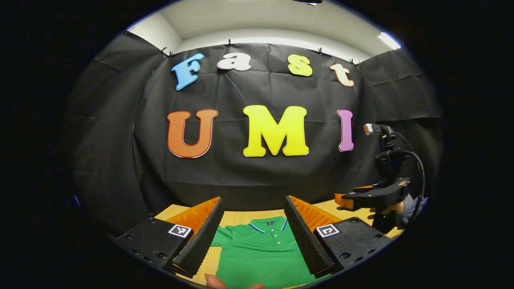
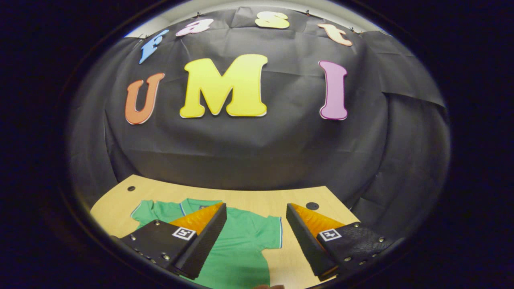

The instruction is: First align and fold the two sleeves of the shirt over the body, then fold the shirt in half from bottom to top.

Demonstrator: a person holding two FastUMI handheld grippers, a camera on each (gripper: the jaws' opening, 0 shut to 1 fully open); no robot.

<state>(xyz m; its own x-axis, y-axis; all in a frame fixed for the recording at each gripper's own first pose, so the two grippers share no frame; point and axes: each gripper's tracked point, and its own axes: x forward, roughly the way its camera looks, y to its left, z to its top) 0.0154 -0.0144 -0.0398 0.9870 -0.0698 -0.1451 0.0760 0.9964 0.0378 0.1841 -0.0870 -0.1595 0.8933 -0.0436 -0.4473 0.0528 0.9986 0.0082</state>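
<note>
Green knit polo shirt (image 1: 261, 251) flat on wooden table (image 2: 241, 196), both tools (image 1: 253, 237) (image 2: 256, 241) agape, empty.

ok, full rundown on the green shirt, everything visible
The green shirt is a short-sleeved polo, soft knit by the look, lying flat and face up on the wooden table. Its collar carries a blue and white stripe, with a buttoned placket below it. Both sleeves are still spread out unfolded; the sleeve in the right gripper view has striped trim at its cuff. Neither the left tool nor the right tool touches it; both hover open above.
</note>
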